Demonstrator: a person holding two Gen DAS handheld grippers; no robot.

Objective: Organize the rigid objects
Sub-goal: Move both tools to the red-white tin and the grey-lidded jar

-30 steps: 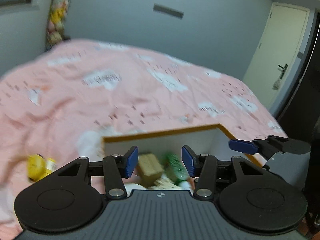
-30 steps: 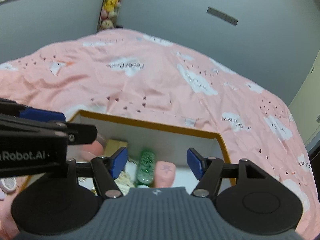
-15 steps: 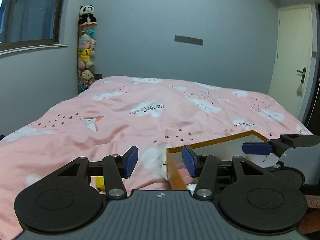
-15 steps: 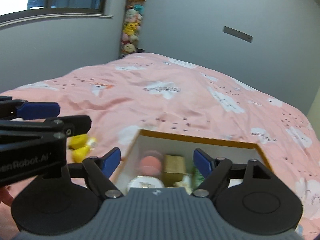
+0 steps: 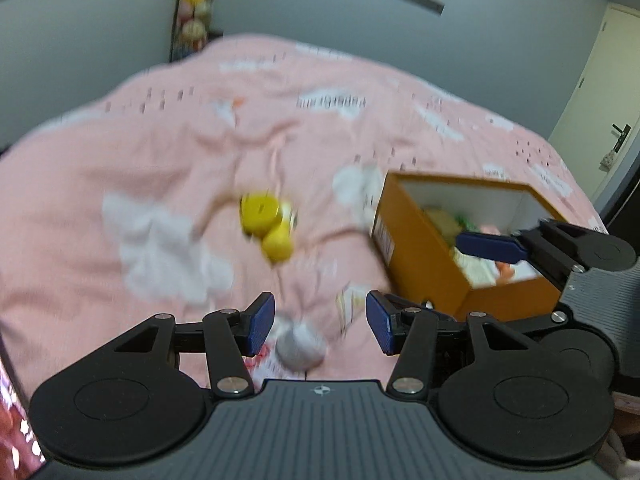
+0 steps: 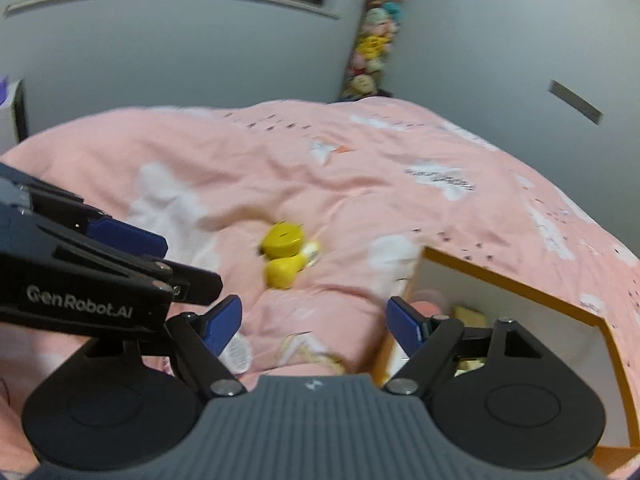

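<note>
Two yellow round items point(image 5: 268, 224) lie together on the pink bedding point(image 5: 168, 152), blurred in both views and left of the orange box point(image 5: 420, 256). The box is white inside and holds several small things. My left gripper point(image 5: 320, 322) is open over the bedding, short of the yellow items, with a whitish round object point(image 5: 300, 344) just below its gap. My right gripper point(image 6: 314, 322) hovers at the box's point(image 6: 516, 284) left corner; its jaws are closing with nothing between them. The yellow items point(image 6: 286, 254) lie ahead of it. The left gripper's blue finger point(image 6: 124, 234) crosses that view at the left.
A small pale packet point(image 5: 348, 306) lies on the bedding by the box corner. A white label-like item point(image 6: 238, 354) sits near the right gripper's left finger. A column of plush toys point(image 6: 372, 44) stands in the room corner, a door point(image 5: 600, 100) at far right.
Both views swung left off the box's inside toward the yellow items; the box now sits at the right. The right jaws stand wider than a second ago.
</note>
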